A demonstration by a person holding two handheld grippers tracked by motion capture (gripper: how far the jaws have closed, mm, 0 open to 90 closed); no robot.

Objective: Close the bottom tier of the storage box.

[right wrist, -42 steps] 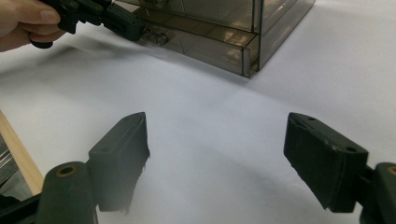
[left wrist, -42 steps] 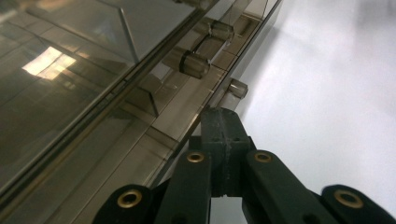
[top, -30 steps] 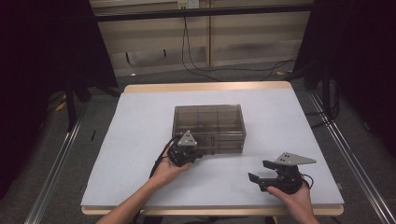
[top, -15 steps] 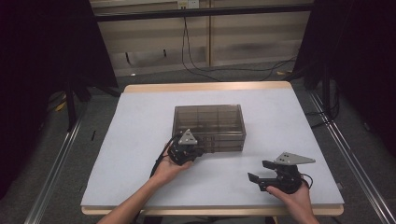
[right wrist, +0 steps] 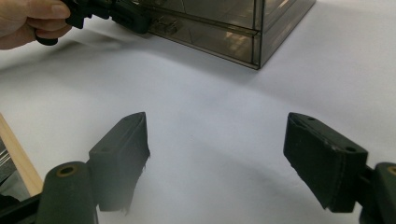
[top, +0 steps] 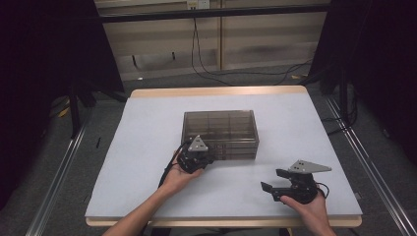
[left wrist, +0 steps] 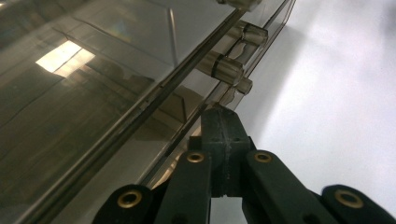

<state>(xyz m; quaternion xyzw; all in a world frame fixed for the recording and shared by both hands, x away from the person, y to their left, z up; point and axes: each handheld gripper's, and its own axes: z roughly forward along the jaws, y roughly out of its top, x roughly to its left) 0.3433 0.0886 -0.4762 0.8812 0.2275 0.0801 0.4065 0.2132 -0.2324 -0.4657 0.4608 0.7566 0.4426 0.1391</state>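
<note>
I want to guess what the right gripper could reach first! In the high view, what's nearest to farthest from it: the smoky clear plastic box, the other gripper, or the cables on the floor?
1. Left gripper, to its left, at the box's front.
2. Smoky clear plastic box, mid-table; nearly tied with 1.
3. Black cables, floor beyond the table's far edge.

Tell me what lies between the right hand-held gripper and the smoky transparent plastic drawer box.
Nothing visible does. Bare white table separates the open right hand-held gripper from the smoky transparent plastic drawer box. The shut left hand-held gripper is at the box's front, off to the side.
</note>
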